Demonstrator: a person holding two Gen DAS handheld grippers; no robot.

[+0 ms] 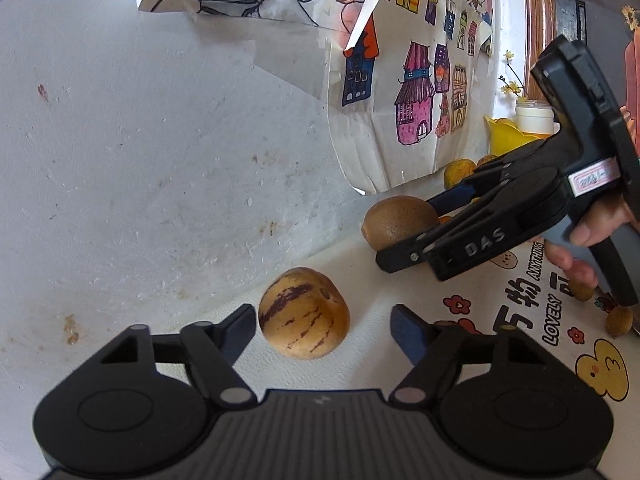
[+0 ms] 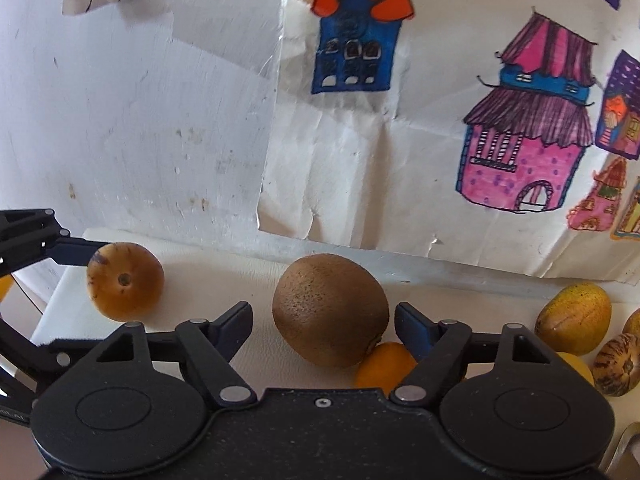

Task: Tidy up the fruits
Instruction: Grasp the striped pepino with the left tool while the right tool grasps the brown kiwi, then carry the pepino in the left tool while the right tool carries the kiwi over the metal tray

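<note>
Left gripper (image 1: 323,326) sits low over the white table (image 1: 360,272) with its jaws spread wide, and a yellow pepino melon with purple streaks (image 1: 304,313) lies between the fingertips, just beside the left one and clear of the right. From the right wrist camera the same melon (image 2: 125,285) shows its stem end, with a finger of that gripper touching or just beside it at the upper left.

Further right, the right gripper (image 2: 324,330) also stands with its jaws apart, one blue pad on each side of a brown kiwi (image 2: 330,309) that rests on the table close to the wall (image 1: 120,140); neither pad is pressed against the skin. In the left wrist view the kiwi (image 1: 400,220) lies just behind that gripper's near finger. A small orange fruit (image 2: 383,366) touches the kiwi from below on its right.

At the far right, a second yellow striped melon (image 2: 574,318) and a brown striped one (image 2: 615,364) lie near each other on the table. Behind everything, a paper sheet with coloured house drawings (image 2: 440,140) hangs against the wall.
</note>
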